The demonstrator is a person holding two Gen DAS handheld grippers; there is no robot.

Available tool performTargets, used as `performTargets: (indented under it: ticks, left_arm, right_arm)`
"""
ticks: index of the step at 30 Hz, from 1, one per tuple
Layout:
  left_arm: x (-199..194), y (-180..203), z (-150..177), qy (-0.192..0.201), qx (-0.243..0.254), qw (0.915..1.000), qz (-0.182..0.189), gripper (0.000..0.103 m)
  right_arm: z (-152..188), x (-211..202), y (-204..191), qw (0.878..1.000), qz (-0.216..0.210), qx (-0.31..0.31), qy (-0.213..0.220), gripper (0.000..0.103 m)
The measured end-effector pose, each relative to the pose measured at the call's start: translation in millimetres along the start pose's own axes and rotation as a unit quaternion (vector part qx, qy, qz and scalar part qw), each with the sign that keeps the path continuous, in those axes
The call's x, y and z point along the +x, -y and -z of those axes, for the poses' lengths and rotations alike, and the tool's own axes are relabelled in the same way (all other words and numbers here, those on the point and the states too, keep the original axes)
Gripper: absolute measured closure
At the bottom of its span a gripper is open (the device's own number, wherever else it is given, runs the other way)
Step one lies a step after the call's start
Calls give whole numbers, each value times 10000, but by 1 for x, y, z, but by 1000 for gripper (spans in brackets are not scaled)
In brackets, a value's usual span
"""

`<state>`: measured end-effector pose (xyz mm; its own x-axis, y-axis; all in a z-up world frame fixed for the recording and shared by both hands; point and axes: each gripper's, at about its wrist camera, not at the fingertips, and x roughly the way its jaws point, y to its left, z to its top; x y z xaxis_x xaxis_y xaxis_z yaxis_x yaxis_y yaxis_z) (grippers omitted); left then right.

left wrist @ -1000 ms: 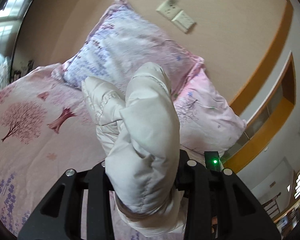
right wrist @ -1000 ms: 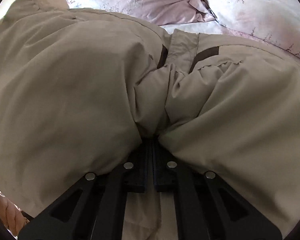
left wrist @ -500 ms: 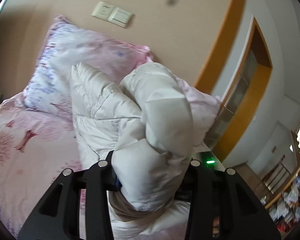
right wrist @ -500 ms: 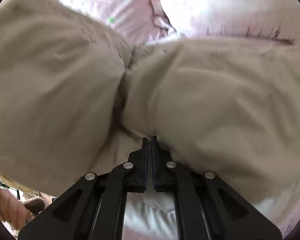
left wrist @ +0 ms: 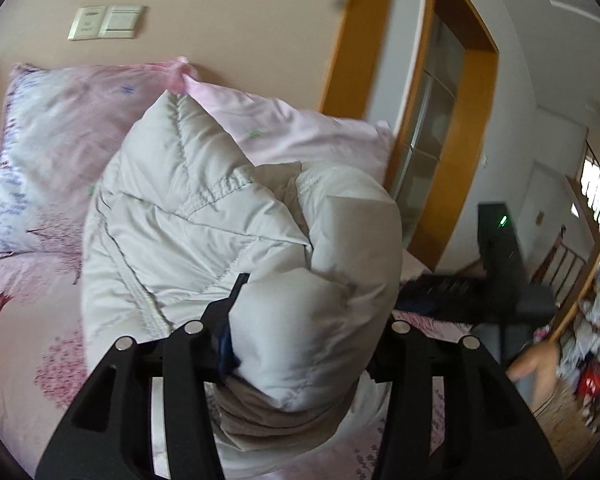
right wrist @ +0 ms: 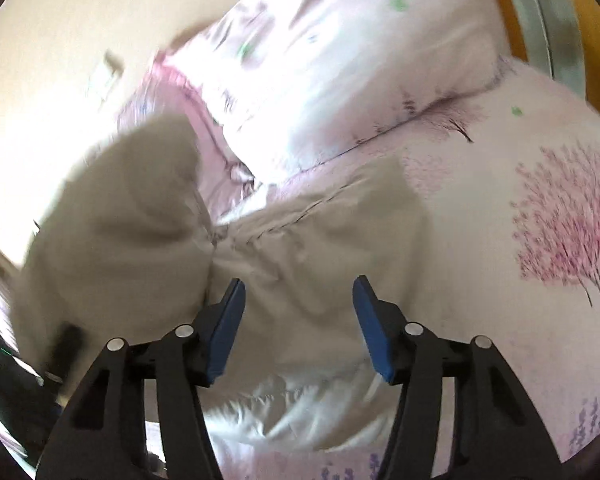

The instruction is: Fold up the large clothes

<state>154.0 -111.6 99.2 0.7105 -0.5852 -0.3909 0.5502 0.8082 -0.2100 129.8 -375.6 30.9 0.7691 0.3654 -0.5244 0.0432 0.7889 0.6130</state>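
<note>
the left tongs (left wrist: 312,320) have a fat bunch of the puffy off-white jacket (left wrist: 204,216) stuffed between their fingers, which stand wide around it; it looks clamped on that padding, my guess being that this keeps one end lifted so the bulk can be swung over for a fold; the left finger (left wrist: 224,312) pokes out of the quilting, the right one is buried behind the bulge; the rest of the jacket spills ahead of and to the left of these tongs, over the pink bedspread (left wrist: 24,320), with the pillows (left wrist: 60,128) well beyond it against the wall.

over on the other side, the right tongs (right wrist: 298,320) are spread wide with nothing pinched, blue pads (right wrist: 224,332) bare; seems like a let-go so that part of the jacket (right wrist: 300,248) can settle on the bedspread (right wrist: 540,320); the fabric sits just ahead of and under the open fingers, a lump of it rising ahead-left, blurred, so i can't say whether it touches the left finger; a pale pillow (right wrist: 340,60) lies further ahead.
</note>
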Motion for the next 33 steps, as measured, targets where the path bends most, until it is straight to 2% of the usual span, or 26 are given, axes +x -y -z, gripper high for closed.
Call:
performTargets:
  ticks: [5,7,10,15,22,25,29,31,32,33]
  left_arm:
    - [22,29,11,-62,486,9988,-20,52]
    - [29,45,18,-75,820,9966,-75,51]
    - [40,65,30,-155,1332,9909,-119,49]
    - [67,92,49,-366,2052,9779,-135,46]
    - [103,118,61,-645,2534,9652,-17,41]
    - [115,130,68,-730,2683,9606,24,41]
    - [122,139,80,-806,2827,9558,42,40]
    - [124,143,84,-862,2837,9550,67,40]
    - [124,145,86,-879,2848,9545,82,40]
    - [125,147,88,-894,2868,9538,97,39]
  right_arm:
    - [-9,-3,31,9939,-921,570,-220,38]
    - [-13,-2,37,9858,-1463,740,-367,35]
    - [-18,-11,37,9797,-1806,762,-425,27]
    - [-34,-21,43,9849,-1552,600,-474,25]
    - [-60,-32,31,9942,-973,-175,-431,25]
    - [-67,-25,12,9926,-756,-717,-630,25]
    - [-72,1,7,9889,-540,-837,-1104,27]
    - [-70,14,7,9857,-565,-852,-1336,31]
    - [-69,20,6,9836,-562,-888,-1465,36]
    - [-67,24,6,9821,-565,-897,-1556,49]
